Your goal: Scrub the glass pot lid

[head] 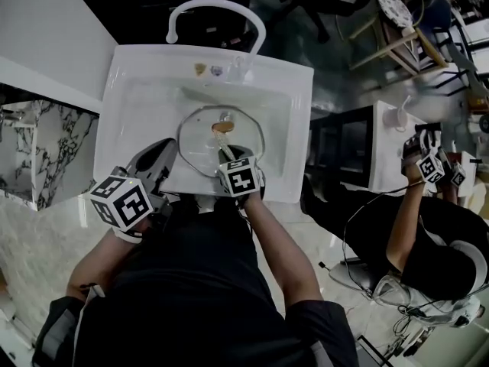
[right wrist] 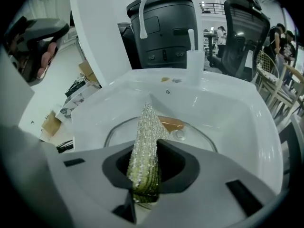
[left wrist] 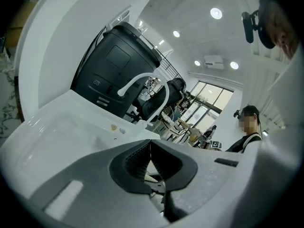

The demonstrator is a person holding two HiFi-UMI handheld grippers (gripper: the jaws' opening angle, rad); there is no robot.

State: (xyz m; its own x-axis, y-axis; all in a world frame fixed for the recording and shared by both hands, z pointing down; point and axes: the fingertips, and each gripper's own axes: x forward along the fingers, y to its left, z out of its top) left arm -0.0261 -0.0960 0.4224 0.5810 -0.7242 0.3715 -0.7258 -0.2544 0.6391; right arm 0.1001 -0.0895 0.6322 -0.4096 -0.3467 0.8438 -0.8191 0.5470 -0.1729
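Right now the glass pot lid lies flat in the white sink, straight ahead of and below my right gripper. Its fingers are clamped on a scrubber, a folded pad of glittery metallic weave over yellow-green sponge. The pad's long axis points forward at the lid's small metal knob and the brownish patch beside it. My left gripper sits by the lid's left rim, fingers pressed together with nothing visible between them. The right is nearer the lid's middle, so I judge the scrubbing falls to it. Smooth glass may slide on the glossy basin.
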